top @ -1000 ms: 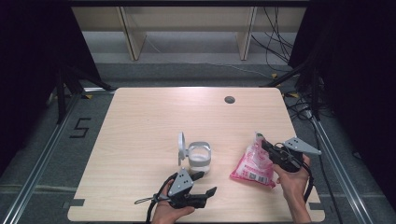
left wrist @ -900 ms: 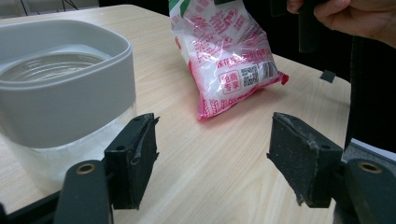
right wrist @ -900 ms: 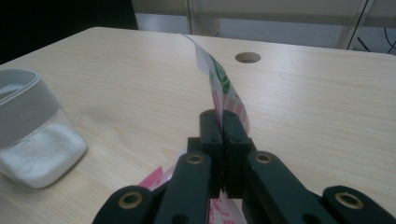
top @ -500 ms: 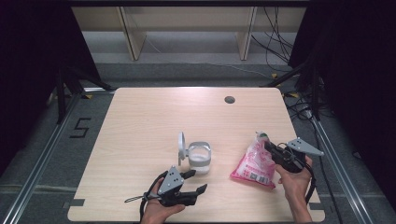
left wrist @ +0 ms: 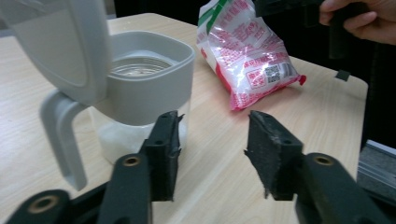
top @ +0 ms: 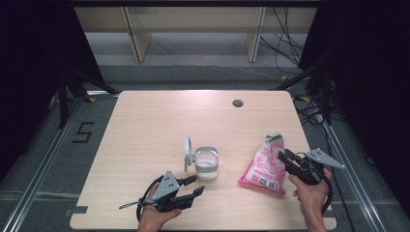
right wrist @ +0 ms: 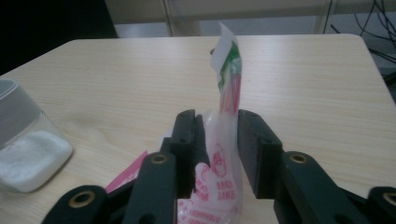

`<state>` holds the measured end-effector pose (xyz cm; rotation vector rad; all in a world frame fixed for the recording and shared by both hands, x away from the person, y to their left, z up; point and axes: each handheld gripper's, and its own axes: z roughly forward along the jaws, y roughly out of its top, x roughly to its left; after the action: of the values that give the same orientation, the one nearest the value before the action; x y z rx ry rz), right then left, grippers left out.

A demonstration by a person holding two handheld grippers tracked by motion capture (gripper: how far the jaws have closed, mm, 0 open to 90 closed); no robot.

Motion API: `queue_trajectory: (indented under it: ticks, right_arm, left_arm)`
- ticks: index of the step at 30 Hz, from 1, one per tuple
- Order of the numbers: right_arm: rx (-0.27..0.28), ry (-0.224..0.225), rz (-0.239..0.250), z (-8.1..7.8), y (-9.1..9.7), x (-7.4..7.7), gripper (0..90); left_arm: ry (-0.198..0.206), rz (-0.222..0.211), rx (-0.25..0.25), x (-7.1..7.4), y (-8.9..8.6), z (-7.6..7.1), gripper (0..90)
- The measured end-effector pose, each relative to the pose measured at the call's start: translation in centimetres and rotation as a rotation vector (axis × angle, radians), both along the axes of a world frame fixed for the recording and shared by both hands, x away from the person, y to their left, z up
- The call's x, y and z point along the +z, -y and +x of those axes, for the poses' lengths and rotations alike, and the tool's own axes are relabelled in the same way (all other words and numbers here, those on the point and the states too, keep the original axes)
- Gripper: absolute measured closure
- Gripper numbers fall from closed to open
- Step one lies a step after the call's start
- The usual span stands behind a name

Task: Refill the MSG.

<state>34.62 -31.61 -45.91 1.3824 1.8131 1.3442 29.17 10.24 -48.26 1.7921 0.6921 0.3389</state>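
From the high view, a pale wood-grain table carries a small clear jar with a grey rounded-square collar and a flat grey lid hinged upright at its left; white granules fill its lower part. To its right lies a glossy pink-and-white plastic bag, crinkled, its green-striped top edge pointing away from the person. The left gripper sits near the table's front edge just below the jar, and the right gripper is at the bag's right side. In the left gripper view, the two black, rough-padded jaws have just been closing but stand apart with bare table between them, released; the jar rises just beyond the left jaw, and the bag lies farther back with printed red text and a code square. In the right gripper view, the jaws have just been opening: the thin bag film stands upright between them, lying against the left pad with a gap at the right pad, so the clamp is loosened.
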Motion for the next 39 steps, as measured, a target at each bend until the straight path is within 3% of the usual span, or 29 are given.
queue_trajectory:
  ticks: [2,3,4,6,7,8,9,10,11,13,14,15,18,19,21,22,23,25,26,27,29,33,34,35,36,37,39]
  right_arm:
    - [-0.031,0.009,-0.014,-0.4,0.2,0.0,66.4]
    - [-0.016,0.014,-0.017,-0.7,0.5,0.1,65.8]
    - [-0.030,0.010,0.000,-1.0,0.4,0.2,65.0]
    - [-0.017,0.016,-0.018,-1.4,0.6,0.3,63.6]
    - [-0.037,0.024,-0.017,-1.7,0.4,0.3,63.4]
    - [-0.038,0.014,0.018,-2.1,0.1,0.4,63.2]
    - [-0.026,0.034,-0.006,-2.2,0.2,0.3,63.0]
    - [-0.031,0.022,-0.002,-2.4,0.1,0.3,62.7]
    - [-0.016,0.048,-0.006,-2.4,0.1,0.3,62.5]
    - [0.002,0.026,-0.019,-2.6,0.1,0.3,62.2]
    - [-0.014,0.033,-0.038,-2.7,0.0,0.3,61.8]
    - [0.007,0.041,-0.027,-2.8,-0.1,0.3,61.4]
    - [0.018,0.048,-0.020,-2.9,-0.5,0.2,60.2]
    - [0.020,0.027,-0.002,-3.1,-0.8,0.2,59.4]
    - [0.037,0.024,-0.011,-3.2,-1.2,0.2,57.3]
    - [0.050,0.035,-0.011,-3.2,-1.4,0.1,56.4]
    - [0.070,0.041,-0.037,-3.2,-1.6,0.0,55.2]
    - [0.087,0.011,-0.035,-3.7,-2.3,0.0,54.2]
    - [0.096,0.011,-0.026,-3.7,-2.7,-0.2,53.9]
    - [0.114,0.016,-0.053,-3.7,-2.8,-0.3,53.9]
    - [0.125,-0.014,-0.035,-4.0,-3.4,-0.4,53.9]
    - [0.162,0.005,-0.064,-4.1,-3.8,-0.6,54.0]
    - [0.159,-0.027,-0.049,-4.4,-4.0,-0.6,54.0]
    - [0.178,0.001,-0.073,-4.2,-3.9,-0.8,54.2]
    - [0.191,-0.001,-0.060,-4.2,-4.1,-0.9,54.2]
    - [0.198,0.011,-0.093,-4.2,-4.0,-0.8,54.3]
    - [0.198,-0.005,-0.080,-4.4,-4.3,-0.9,54.3]
  left_arm:
    - [0.024,0.010,-0.012,-0.1,-0.3,0.1,59.4]
    - [0.034,0.025,-0.004,0.0,-0.4,0.0,65.9]
    - [0.043,0.028,0.003,0.0,-0.5,0.0,68.0]
    - [0.059,0.025,0.019,-0.1,-0.7,0.0,73.2]
    - [0.062,0.045,0.015,0.0,-0.9,0.0,74.9]
    - [0.068,0.048,0.014,0.0,-0.9,0.0,76.2]
    - [0.082,0.061,0.009,0.0,-1.0,0.0,78.0]
    - [0.079,0.057,0.018,0.0,-1.0,0.0,78.3]
    - [0.082,0.048,0.021,0.0,-1.0,0.0,79.0]
    - [0.090,0.061,0.032,0.0,-1.3,-0.1,80.2]
    - [0.093,0.060,0.037,0.0,-1.4,-0.1,80.8]
    - [0.101,0.070,0.038,0.0,-1.6,0.0,81.9]
    - [0.098,0.045,0.071,-0.1,-2.0,0.3,83.2]
    - [0.098,0.035,0.082,-0.1,-2.1,0.4,82.7]
    - [0.099,0.044,0.094,-0.1,-2.4,0.3,84.1]
    - [0.119,0.040,0.088,0.0,-2.5,0.5,83.7]
    - [0.101,0.029,0.104,0.0,-2.5,0.4,83.7]
    - [0.105,0.039,0.115,-0.1,-2.8,0.5,85.7]
    - [0.103,0.066,0.115,0.0,-2.9,0.6,88.0]
    - [0.095,0.053,0.124,0.0,-2.9,0.6,88.0]
    - [0.100,0.059,0.129,-0.1,-3.1,0.7,89.0]
    - [0.096,0.059,0.156,0.2,-3.5,1.0,89.2]
    - [0.097,0.069,0.146,0.3,-3.5,1.1,89.3]
    - [0.109,0.075,0.148,0.4,-3.6,1.2,89.4]
    - [0.111,0.066,0.152,0.6,-3.8,1.2,89.4]
    - [0.118,0.071,0.144,0.8,-3.8,1.2,89.3]
    - [0.121,0.065,0.155,1.1,-4.0,1.4,89.3]
